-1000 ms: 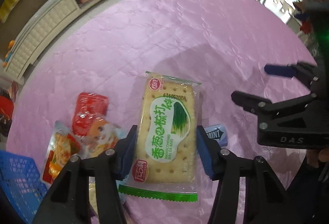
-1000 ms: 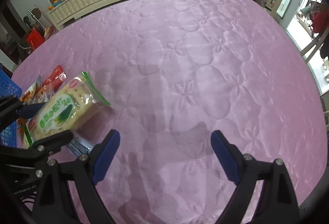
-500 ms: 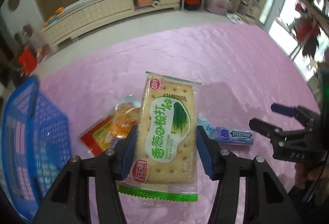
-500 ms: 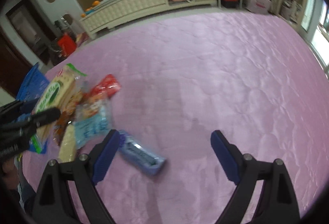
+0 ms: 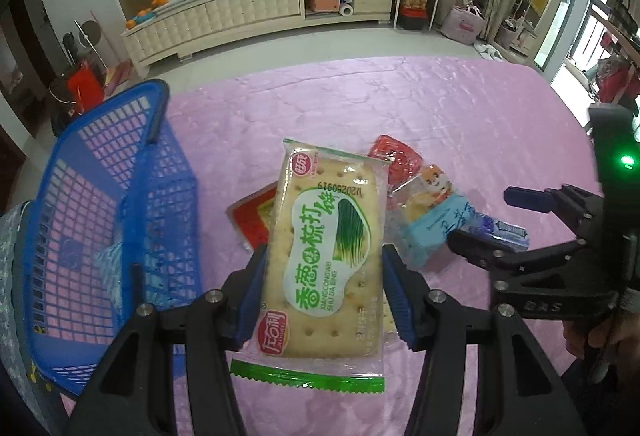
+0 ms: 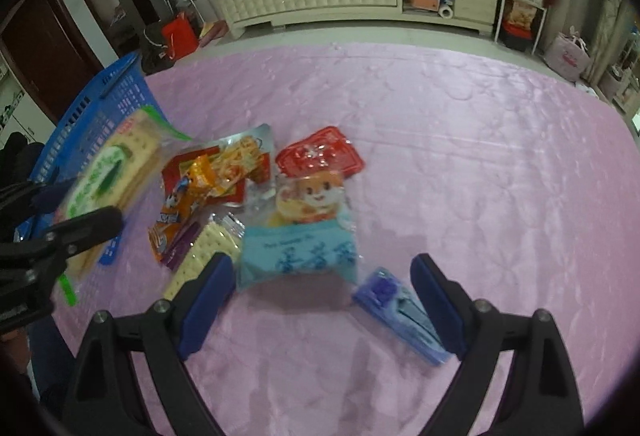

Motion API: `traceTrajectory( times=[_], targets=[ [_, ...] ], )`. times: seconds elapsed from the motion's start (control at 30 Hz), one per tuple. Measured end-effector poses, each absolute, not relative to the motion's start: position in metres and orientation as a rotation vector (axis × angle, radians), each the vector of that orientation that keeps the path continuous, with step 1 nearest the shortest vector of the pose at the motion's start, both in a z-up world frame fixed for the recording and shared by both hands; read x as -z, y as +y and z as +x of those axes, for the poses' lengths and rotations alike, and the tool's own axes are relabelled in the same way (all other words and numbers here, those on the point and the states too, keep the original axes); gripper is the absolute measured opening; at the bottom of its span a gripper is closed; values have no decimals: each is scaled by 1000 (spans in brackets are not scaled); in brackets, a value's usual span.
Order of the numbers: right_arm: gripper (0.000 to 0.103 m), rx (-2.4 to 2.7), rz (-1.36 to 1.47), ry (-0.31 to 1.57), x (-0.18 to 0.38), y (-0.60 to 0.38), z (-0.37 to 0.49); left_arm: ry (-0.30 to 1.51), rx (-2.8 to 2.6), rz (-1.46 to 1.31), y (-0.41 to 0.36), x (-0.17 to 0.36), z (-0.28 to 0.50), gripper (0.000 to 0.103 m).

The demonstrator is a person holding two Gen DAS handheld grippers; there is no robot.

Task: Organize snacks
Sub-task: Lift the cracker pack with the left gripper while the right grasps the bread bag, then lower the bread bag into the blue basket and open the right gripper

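**Gripping a scallion cracker pack beside the blue basket**

Clamping the cracker pack by its two long edges, the left gripper holds it lifted over the pink quilted cover, both blue pads pressed against the clear wrapper. The pack shows pale square crackers, a green scallion label and a green serrated seal at its near end. In the right wrist view the same pack appears at the far left, blurred, in front of the blue basket.

The blue basket stands to the left of the held pack in the left wrist view, a lattice-walled plastic crate resting on the cover.

The right gripper hangs with its jaws wide apart and nothing between the pads. It is above the remaining snacks: a light blue pack with a cartoon hamster lies ahead of it, and a blue chewing gum pack lies just inside its right finger. Beyond these sit a red sealed packet, a red and silver noodle-printed pouch, an orange wrapper and a second cracker pack near the left finger. These lie in a loose overlapping heap.

In the left wrist view the right gripper enters from the right, held by a hand.
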State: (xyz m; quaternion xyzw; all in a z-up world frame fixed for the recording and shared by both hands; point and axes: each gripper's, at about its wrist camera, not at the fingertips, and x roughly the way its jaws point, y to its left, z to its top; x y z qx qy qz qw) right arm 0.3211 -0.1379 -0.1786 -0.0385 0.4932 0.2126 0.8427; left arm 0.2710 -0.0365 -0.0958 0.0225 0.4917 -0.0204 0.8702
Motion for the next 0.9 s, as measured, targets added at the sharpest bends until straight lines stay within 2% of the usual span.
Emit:
traceTrajectory(
  times=[0.5,0.53,0.57,0.63,0.9],
  targets=[
    [94,-454,-207,1081,209,-99,341,1022,52,83,-35,113,292,52],
    [89,-454,-210,1067,210,-100,339,1024,52,77,-35,114,292,52],
    [80,-449,-219,1063,211,-101,338,1027,54,69,-34,115,292,52],
    [76,-455,-212,1056,209,-105,336,1030,54,60,-34,116,291,52],
    [73,-466,-172,1007,173,-120,299,988,66,44,-32,98,272,52]
  ],
)
